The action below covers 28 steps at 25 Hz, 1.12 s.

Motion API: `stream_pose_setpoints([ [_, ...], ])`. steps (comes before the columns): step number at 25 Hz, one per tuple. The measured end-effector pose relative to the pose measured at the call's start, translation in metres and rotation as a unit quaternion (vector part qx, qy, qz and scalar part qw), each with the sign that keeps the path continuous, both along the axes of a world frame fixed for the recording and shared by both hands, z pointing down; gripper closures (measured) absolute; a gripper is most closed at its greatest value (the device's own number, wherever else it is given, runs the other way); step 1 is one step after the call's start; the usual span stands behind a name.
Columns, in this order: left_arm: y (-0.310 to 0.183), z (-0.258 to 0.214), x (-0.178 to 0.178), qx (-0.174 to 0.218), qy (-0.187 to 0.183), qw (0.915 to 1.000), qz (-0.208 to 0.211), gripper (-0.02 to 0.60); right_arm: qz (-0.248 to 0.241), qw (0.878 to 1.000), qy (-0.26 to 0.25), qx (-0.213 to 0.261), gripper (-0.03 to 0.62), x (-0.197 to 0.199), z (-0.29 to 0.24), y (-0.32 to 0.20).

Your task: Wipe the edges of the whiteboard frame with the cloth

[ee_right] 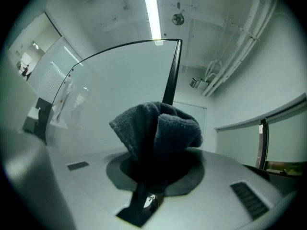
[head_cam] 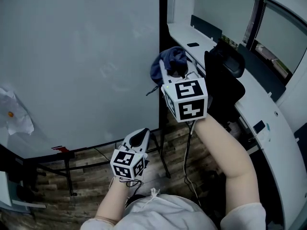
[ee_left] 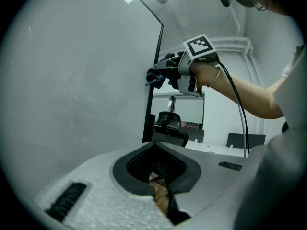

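Note:
A large whiteboard (head_cam: 81,61) fills the left of the head view; its dark right frame edge (head_cam: 163,42) runs top to bottom. My right gripper (head_cam: 173,76) is shut on a bunched dark blue cloth (head_cam: 169,63), which sits against that right edge about halfway up. In the right gripper view the cloth (ee_right: 156,128) bulges out of the jaws, with the frame edge (ee_right: 172,71) right behind it. My left gripper (head_cam: 136,140) hangs lower, near the board's bottom corner, shut with nothing in it. The left gripper view shows the right gripper (ee_left: 163,73) with the cloth at the frame edge (ee_left: 153,80).
A crumpled paper sheet (head_cam: 14,111) sticks to the board's lower left. The board's stand legs (head_cam: 67,174) rest on a wood floor. A black office chair (head_cam: 225,75) and a white counter (head_cam: 259,104) stand close on the right.

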<state>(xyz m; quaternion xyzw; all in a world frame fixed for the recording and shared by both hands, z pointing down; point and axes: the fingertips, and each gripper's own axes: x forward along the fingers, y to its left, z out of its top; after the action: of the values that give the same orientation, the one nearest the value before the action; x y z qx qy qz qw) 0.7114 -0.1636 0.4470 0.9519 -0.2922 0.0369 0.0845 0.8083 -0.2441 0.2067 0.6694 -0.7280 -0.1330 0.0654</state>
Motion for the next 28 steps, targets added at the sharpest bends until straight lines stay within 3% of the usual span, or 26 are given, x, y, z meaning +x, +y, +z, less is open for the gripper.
stream_pose_setpoints([
  [15, 0.005, 0.049, -0.003, -0.043, -0.015, 0.9989, 0.001, 0.563, 0.021, 0.995, -0.012, -0.098, 0.517, 0.004, 0.139, -0.002],
  [22, 0.009, 0.071, -0.002, -0.065, -0.025, 0.9976, 0.004, 0.563, 0.032, 0.994, 0.007, -0.105, 0.517, -0.001, 0.172, 0.000],
  [28, 0.010, 0.087, -0.010, -0.080, -0.033, 0.9962, -0.002, 0.563, 0.032, 0.987, 0.001, -0.160, 0.517, -0.003, 0.227, -0.001],
])
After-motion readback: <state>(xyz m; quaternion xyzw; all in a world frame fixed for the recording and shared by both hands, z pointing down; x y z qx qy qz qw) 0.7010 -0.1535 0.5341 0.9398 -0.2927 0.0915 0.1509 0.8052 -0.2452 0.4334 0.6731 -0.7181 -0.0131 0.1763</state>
